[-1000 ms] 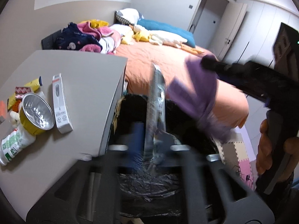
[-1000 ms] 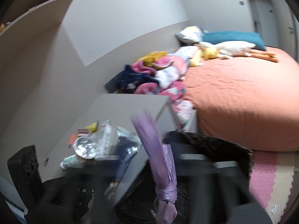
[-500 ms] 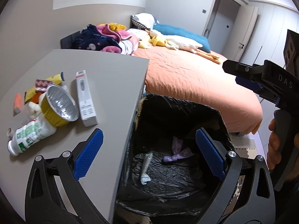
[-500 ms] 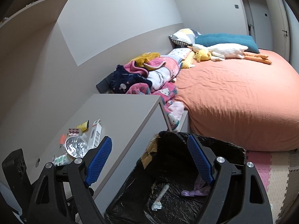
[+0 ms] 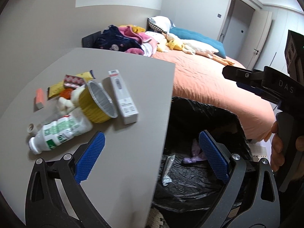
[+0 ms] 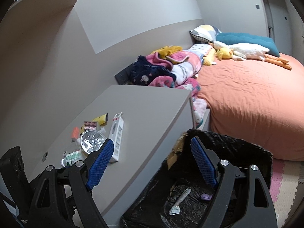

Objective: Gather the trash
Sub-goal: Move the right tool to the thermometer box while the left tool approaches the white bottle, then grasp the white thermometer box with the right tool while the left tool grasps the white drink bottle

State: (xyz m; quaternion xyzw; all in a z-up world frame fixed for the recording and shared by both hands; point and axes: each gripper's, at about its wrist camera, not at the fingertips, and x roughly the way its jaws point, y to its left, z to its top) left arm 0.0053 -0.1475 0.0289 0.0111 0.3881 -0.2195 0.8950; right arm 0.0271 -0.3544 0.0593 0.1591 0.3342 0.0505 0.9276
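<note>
Your left gripper [image 5: 152, 152] has fingers spread wide with nothing between them, straddling the near edge of the bench [image 5: 144, 87] and the bin [image 5: 224, 114]. Your right gripper [image 6: 152, 161] is likewise apart and empty, above that same edge.

Bin: lined with crinkled black film; a silver wrapper [image 6: 179, 201] and a purple scrap [image 5: 193, 157] lie on its floor. Two pieces in, then.

Remaining trash sits in a cluster on the left of the bench, touching or overlapping:
- white plastic bottle [image 5: 58, 133], on its side, cap off. Judged light and smooth, liable to roll; take it across the body.
- yellow foil cup [image 5: 96, 102], tipped over, pleated wall. Thin and crushable; pinch the rim, gently.
- white carton [image 5: 123, 96], long, stiff, flat-sided. Easiest hold: across the narrow width.
- farther left, small sachets [image 5: 57, 87] and an orange block [image 5: 39, 99]. Flat and slippery; edge pinch likely needed.

Beyond: piled clothes [image 6: 163, 70], then the bed [image 6: 247, 98] with its orange cover.
</note>
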